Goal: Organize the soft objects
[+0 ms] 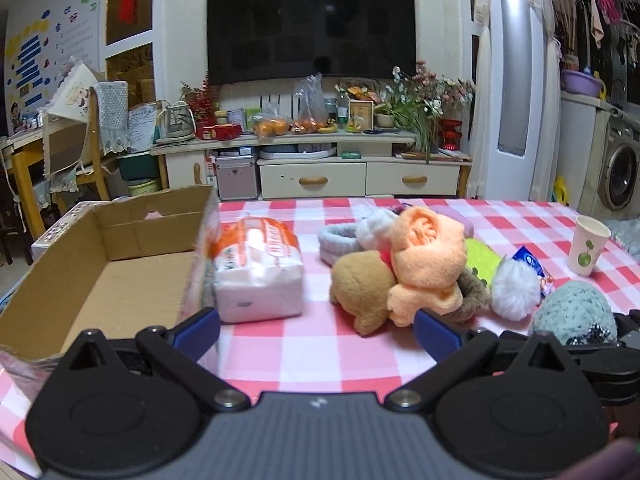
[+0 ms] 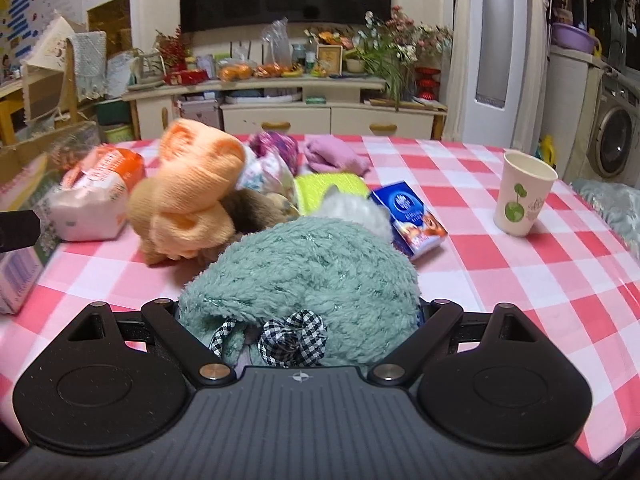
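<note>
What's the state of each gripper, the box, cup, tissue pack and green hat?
Left gripper: open, holding nothing.
Right gripper: shut on the green hat.
Cardboard box: open, looks empty.
Paper cup: upright on the table.
Tissue pack: sealed, lying beside the box.

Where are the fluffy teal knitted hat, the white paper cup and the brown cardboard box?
Fluffy teal knitted hat (image 2: 316,276), right wrist view, crown.
White paper cup (image 2: 522,196), right wrist view, side wall.
Brown cardboard box (image 1: 132,280), left wrist view, inner floor.
</note>
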`<state>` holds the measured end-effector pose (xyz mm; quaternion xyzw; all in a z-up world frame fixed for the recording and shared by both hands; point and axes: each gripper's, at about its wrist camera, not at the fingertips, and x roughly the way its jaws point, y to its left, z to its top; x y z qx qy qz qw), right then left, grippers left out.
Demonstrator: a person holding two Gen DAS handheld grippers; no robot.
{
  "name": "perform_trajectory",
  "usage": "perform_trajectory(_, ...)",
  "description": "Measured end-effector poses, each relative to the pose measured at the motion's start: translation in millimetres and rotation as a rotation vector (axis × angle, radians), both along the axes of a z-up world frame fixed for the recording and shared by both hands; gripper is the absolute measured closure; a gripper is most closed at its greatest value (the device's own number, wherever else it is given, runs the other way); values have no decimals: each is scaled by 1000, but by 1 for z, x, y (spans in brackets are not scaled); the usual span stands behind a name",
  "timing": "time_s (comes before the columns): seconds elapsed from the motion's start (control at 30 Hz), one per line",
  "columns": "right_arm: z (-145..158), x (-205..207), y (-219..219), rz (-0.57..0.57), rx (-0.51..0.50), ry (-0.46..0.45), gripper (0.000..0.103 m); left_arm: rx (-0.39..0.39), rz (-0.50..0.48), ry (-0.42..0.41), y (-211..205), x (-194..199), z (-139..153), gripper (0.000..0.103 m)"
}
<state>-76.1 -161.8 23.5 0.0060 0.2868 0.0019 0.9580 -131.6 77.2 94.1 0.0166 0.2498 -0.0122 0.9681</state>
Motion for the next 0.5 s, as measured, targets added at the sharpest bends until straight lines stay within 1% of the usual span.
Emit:
perform_trajectory(0.2,3,-6,4,21,-10,-50,0,-23,16,-21,21,-12,7,1)
perform_trajectory(0.27,-2,4,1,28,-2,-42,0,-32,20,-19,26,-14,7,1)
perform_trajectory(0.3,-11,11,0,42,-3,-20,0,-32,20,-18,27,-15,6,1)
perform_trajectory(0.33,-19,21,2,39,-32,47,0,-31,21,-16,28,-16,5,1)
perform_trajectory(0.37,-28,26,5,16,-74,92,0,-32,20,-11,29,-16,4,1)
perform_trajectory(0.4,-33,21,7,13,-113,70,0,-39,12,-7,30,-15,4,1)
perform_trajectory(0.5,-37,11,20,104,-188,16,0,-66,-15,0,29,-11,4,1)
